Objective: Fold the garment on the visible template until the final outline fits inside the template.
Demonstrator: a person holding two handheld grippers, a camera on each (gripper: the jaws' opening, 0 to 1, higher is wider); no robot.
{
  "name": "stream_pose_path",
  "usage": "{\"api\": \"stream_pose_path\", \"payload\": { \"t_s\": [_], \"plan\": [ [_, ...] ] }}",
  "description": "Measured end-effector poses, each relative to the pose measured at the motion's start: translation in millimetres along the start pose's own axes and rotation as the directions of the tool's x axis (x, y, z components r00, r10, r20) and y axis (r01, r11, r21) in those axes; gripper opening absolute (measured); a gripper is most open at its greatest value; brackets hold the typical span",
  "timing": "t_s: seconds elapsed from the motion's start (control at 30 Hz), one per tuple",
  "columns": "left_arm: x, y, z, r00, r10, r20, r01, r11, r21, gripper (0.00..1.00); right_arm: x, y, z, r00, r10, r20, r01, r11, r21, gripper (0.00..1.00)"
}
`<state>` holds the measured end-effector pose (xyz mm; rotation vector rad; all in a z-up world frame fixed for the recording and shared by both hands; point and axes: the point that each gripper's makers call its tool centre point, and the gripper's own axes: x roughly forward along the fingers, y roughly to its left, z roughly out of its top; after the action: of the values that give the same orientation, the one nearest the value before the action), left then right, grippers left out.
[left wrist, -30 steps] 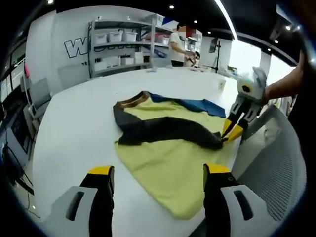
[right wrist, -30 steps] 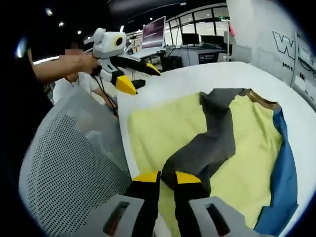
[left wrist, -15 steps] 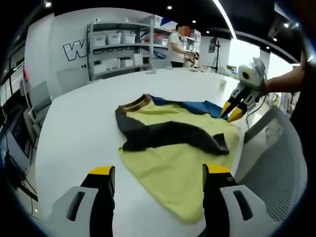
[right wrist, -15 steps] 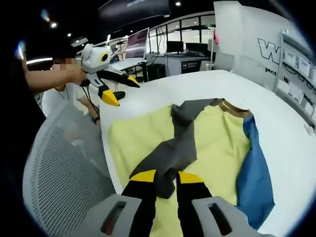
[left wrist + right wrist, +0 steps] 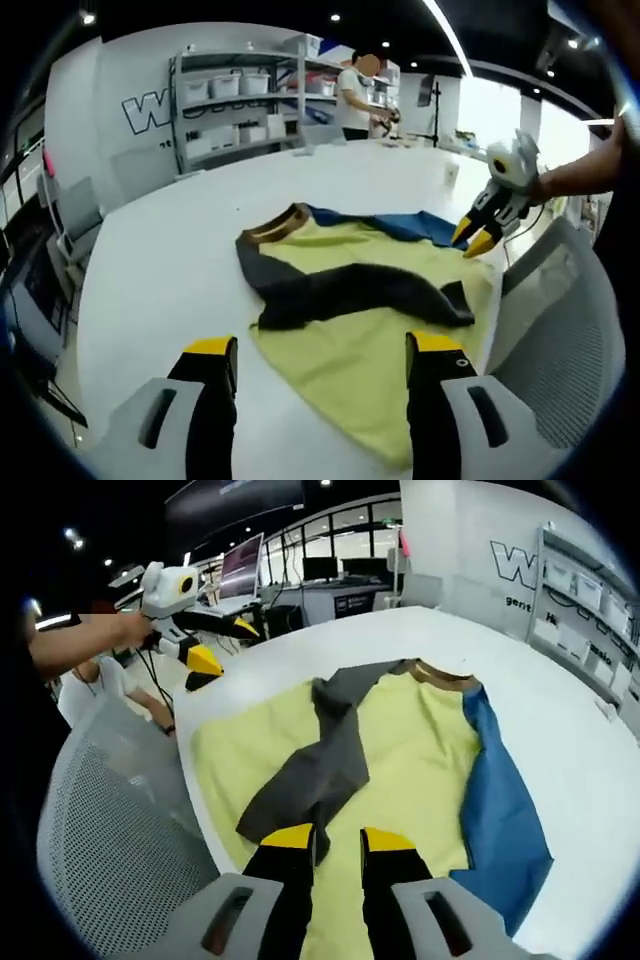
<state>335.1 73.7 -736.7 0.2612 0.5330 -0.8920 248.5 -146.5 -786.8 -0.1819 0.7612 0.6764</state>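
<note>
comparing with a moment before, we found the right gripper [image 5: 325, 842] had released the grey sleeve [image 5: 315, 770], fingers slightly apart; left gripper [image 5: 322, 352] fingers apart; garment [image 5: 372, 320] lay half-folded on the counter [image 5: 170, 260].

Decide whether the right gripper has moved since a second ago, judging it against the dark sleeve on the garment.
Yes. The right gripper has let go of the dark sleeve cuff and lifted away from it, toward the blue sleeve; the cuff stays on the yellow body.

Left gripper [image 5: 312, 350] hovers over the near edge of the garment [image 5: 375, 330], jaws spread wide, empty. Right gripper [image 5: 337, 840] hangs above the garment's grey sleeve [image 5: 318, 770], jaws slightly parted, gripping nothing, with the person's forearm [image 5: 580, 180] stretched behind it.
</note>
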Motion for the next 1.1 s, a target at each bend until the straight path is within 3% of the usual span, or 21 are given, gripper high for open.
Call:
{"api": "stream_pose_path", "payload": {
  "t_s": [0.3,0.8,1.1],
  "plan": [
    [5,-2.9,3.4,1.0,-0.021,0.0,0.021,1.0,0.015,0.69,6,4,-14.9,1.0,0.004,-0.016,-0.003,0.998,0.067,0.12],
    [5,-4.2,0.7,1.0,-0.027,0.004,0.027,1.0,0.006,0.69,36,14,-37.8,0.992,0.036,-0.118,-0.013,0.982,0.19,0.09],
    [1,-4.2,0.1,1.0,-0.017,0.009,0.017,1.0,-0.001,0.68,39,17,-45.4,0.99,0.042,-0.133,-0.014,0.978,0.209,0.0]
  ]
}}
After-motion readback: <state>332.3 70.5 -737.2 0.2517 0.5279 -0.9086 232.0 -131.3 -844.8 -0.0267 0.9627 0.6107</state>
